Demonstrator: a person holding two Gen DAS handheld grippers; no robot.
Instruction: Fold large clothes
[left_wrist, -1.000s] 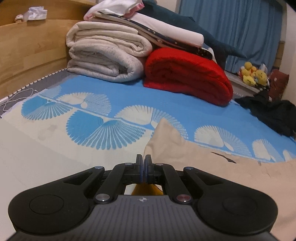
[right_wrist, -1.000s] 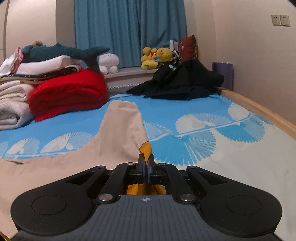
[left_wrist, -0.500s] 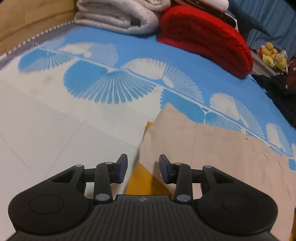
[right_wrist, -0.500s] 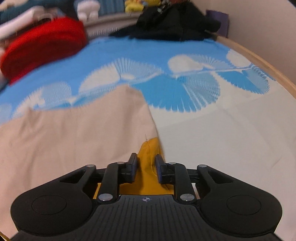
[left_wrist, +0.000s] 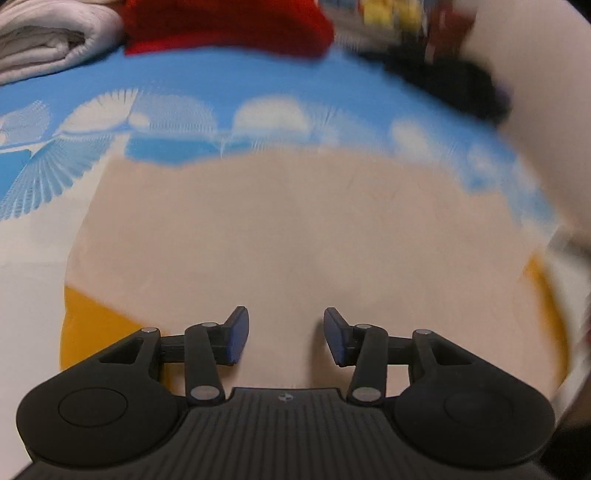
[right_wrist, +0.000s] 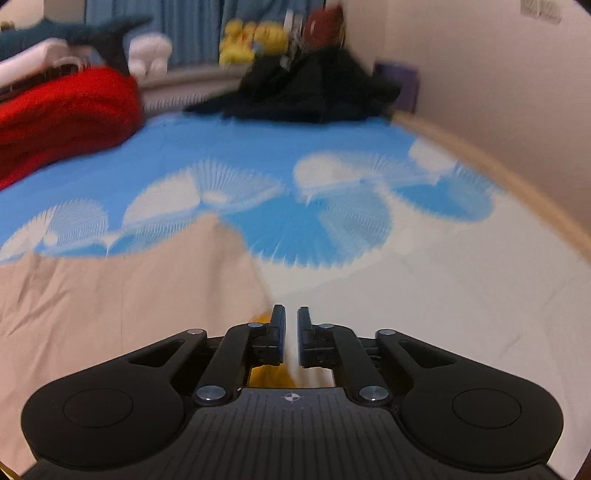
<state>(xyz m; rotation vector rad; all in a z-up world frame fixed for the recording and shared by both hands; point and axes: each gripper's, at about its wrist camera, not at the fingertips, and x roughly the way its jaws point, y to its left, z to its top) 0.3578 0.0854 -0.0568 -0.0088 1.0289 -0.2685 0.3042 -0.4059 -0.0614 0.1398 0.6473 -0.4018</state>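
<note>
- The cloth (left_wrist: 295, 236), beige with a yellow underside showing at its edges, is lying folded flat on the bed (left_wrist: 258, 85), filling the left view.
- The left gripper (left_wrist: 286, 341) is hanging over the cloth; its jaws have just been opening, are standing about half apart and are holding nothing.
- The right gripper (right_wrist: 291, 338) is sitting at the cloth's right edge; its jaws have just been closing to a narrow gap, with nothing pressed between them.
- For the next fold, each gripper should probably be taking a corner of both layers together and keeping the edges level, lest the yellow side slip out.
</note>
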